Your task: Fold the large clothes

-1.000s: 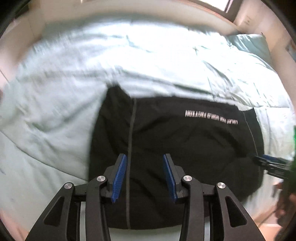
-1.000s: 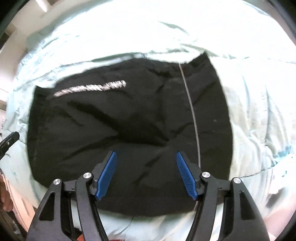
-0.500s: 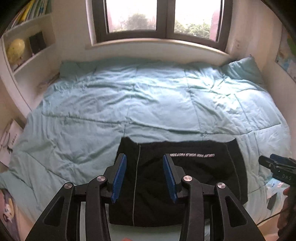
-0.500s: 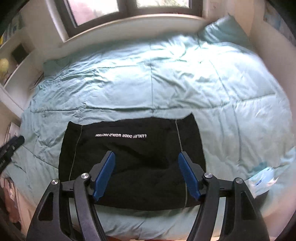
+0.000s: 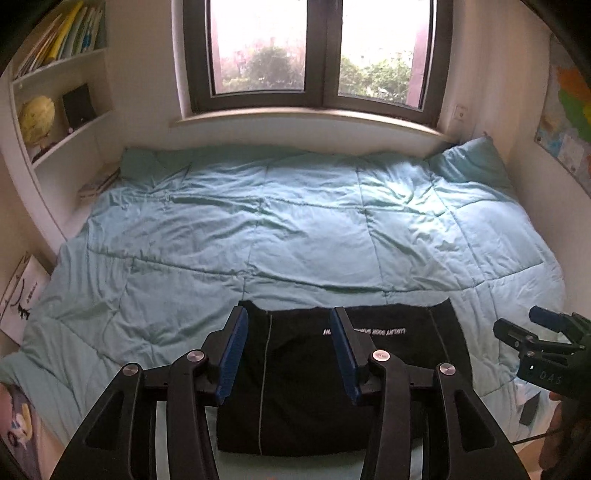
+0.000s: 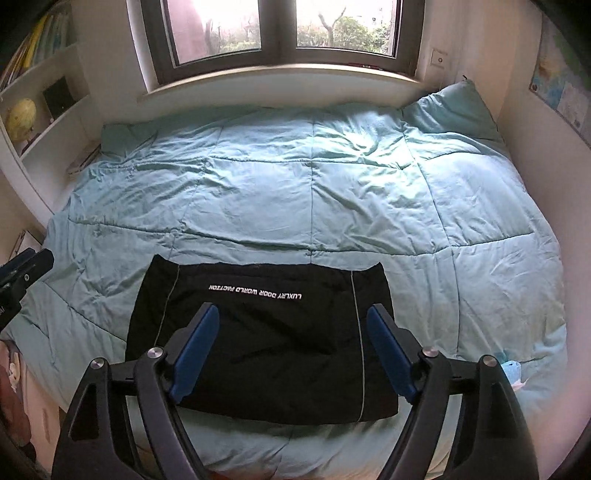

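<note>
Both claws, left [image 5: 288, 354] and right [image 6: 291, 354], have lifted, jaws apart, above the folded garment [image 6: 266, 343].

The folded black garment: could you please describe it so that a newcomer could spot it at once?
Start at the bed under the window, covered by a light teal quilt. At its near edge lies the folded black garment, a flat rectangle. It is the only dark item there, with white lettering and thin pale stripes.

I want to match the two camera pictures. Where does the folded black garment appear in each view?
Left wrist view: black garment at bottom centre, partly behind the open jaws.
Right wrist view: black garment at lower centre, its white lettering plainly seen.
Shared landmark: the window above the teal quilt.
</note>
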Motion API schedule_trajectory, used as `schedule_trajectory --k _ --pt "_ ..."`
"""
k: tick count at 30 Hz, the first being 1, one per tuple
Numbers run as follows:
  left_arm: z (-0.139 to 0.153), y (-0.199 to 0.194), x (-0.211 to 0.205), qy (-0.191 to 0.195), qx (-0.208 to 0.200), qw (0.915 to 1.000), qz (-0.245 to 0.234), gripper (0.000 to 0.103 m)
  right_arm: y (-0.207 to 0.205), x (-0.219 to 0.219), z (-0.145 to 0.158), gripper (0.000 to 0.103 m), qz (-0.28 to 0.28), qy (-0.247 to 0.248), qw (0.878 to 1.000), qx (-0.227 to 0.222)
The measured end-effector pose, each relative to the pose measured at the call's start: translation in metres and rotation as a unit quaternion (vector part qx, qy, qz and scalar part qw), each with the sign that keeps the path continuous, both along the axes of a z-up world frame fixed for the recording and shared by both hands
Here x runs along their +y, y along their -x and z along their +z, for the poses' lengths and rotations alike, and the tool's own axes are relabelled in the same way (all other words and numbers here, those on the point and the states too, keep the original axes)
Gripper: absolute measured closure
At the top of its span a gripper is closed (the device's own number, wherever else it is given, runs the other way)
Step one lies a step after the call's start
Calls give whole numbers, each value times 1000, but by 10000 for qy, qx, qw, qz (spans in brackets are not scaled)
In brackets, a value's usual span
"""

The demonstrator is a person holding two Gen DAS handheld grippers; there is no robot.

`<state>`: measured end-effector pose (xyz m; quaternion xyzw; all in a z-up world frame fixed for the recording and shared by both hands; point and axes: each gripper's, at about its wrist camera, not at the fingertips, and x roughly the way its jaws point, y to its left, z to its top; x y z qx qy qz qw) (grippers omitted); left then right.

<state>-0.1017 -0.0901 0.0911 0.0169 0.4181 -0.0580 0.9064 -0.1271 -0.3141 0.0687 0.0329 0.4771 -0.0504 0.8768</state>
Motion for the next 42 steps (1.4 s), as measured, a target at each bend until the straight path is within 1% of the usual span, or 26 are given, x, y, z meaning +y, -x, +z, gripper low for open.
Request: schedule_trajectory --k 2,5,10,12,14,17,24,29,35,42 --pt "-8 0 0 -37 117 9999 33 56 -1 0 -7 19 0 18 10000 87" --pt "-18 0 2 17 272 9996 30 56 -3 1 -20 19 6 27 9996 275" --pt "-28 0 1 -177 346 9992 94 56 -4 -3 -42 19 -21 47 9984 564" --pt "-30 -1 2 -175 381 9991 73 56 -3 -5 -46 19 -29 32 9981 612" --pt "-32 0 0 -195 364 9991 17 56 -3 -6 -48 19 -32 52 9980 624" --pt "-35 2 -5 -385 319 9987 46 56 -3 -8 -49 19 -7 116 9980 622" --pt "-40 1 -11 -475 395 9980 117 56 -4 -11 -55 19 83 119 9976 680" --pt "-45 2 -11 -442 484 9977 199 56 -3 -13 -58 19 125 138 9972 721" --pt "-50 4 -16 -487 528 9972 196 56 -1 -17 -61 19 159 135 9968 775" --pt "-51 10 -22 -578 499 9968 243 56 3 -21 -64 19 243 131 9964 801"
